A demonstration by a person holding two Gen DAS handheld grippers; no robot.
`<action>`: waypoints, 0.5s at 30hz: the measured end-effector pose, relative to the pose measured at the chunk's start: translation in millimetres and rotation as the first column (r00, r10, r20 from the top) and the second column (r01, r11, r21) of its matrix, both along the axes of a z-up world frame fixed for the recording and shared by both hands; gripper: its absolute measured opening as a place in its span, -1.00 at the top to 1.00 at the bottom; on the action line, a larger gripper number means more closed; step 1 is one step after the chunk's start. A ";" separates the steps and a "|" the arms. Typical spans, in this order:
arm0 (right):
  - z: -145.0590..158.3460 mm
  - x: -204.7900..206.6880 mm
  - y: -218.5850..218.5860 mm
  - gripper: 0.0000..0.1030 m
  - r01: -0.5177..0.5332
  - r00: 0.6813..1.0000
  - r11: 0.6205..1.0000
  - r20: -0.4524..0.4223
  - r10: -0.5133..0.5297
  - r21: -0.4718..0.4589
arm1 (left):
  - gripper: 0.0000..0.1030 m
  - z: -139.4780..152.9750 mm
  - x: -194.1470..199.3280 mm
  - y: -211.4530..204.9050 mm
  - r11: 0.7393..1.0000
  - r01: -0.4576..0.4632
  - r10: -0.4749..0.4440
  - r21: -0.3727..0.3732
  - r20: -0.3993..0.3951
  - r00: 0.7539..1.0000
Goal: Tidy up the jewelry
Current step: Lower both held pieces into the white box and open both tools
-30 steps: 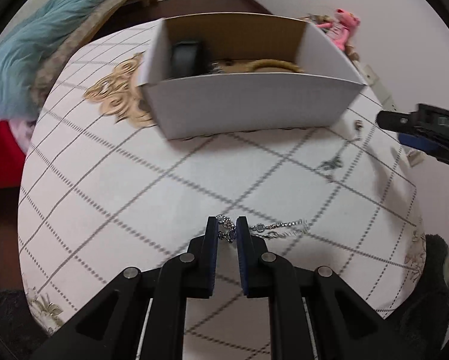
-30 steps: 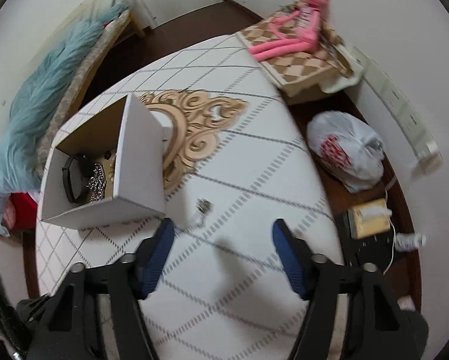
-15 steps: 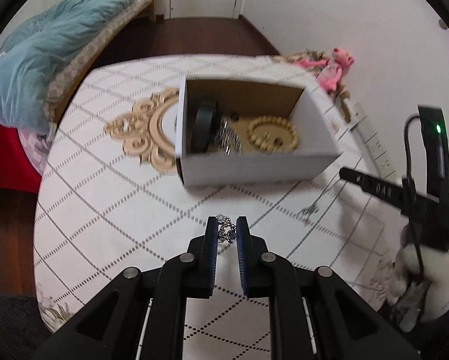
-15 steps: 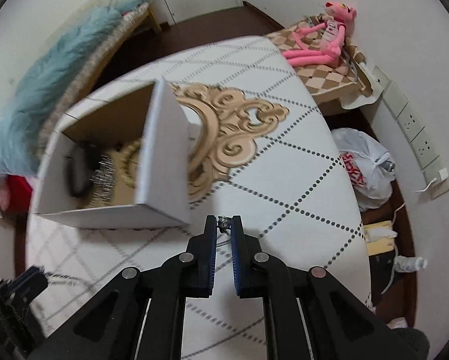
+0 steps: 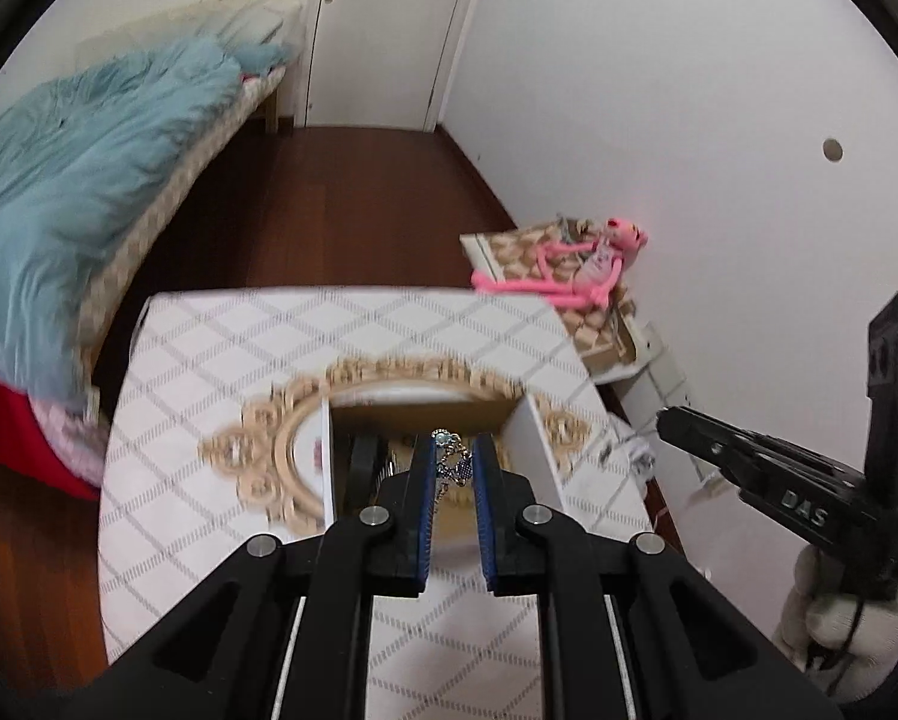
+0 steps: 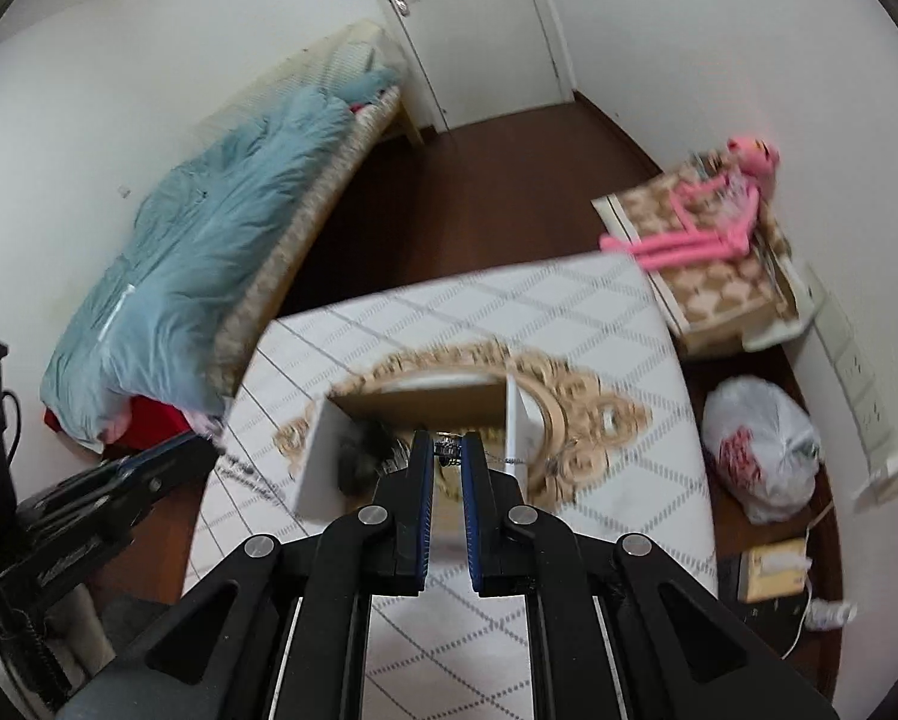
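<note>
My left gripper [image 5: 453, 450] is shut on a silver chain bracelet [image 5: 453, 467] and holds it raised above the open white cardboard box [image 5: 538, 444]. My right gripper [image 6: 447, 447] is shut on a thin silver necklace [image 6: 447, 451], also lifted over the box [image 6: 317, 450]. A dark band [image 6: 359, 450] and other jewelry lie inside the box, partly hidden by the fingers. The right gripper also shows at the right of the left wrist view [image 5: 664, 420], with its chain dangling [image 5: 634, 450].
The box stands on a white table with a grid pattern and a gold ornament [image 5: 257, 462]. A bed with a blue blanket [image 5: 59, 192] is at the left. A pink plush toy [image 6: 706, 234] on a checkered box and a plastic bag [image 6: 760, 450] are at the right.
Both grippers have risen well above the table with their chains and now point over the box. The right gripper went from open to shut on the necklace.
</note>
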State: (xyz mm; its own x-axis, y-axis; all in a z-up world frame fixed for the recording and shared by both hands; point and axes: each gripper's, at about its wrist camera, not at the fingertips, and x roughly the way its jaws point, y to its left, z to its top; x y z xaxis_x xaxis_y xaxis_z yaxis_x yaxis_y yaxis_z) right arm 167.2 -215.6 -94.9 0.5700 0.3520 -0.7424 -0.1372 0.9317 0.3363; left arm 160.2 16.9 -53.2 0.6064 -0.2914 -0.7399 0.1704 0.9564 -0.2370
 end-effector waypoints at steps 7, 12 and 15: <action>15.3 44.5 7.6 0.82 -0.027 0.999 0.999 -0.021 0.027 0.030 | 0.82 -2.8 51.6 0.2 1.000 0.021 -0.020 0.008 -0.033 0.999; -2.0 69.8 19.8 0.82 -0.048 0.996 0.998 -0.078 0.050 0.030 | 0.82 -26.7 76.2 -3.8 0.999 0.043 -0.045 -0.018 -0.116 0.992; -20.2 83.8 22.4 0.82 -0.047 0.991 0.998 -0.125 0.050 0.030 | 0.82 -41.9 86.1 -6.8 0.998 0.047 -0.052 -0.036 -0.165 0.985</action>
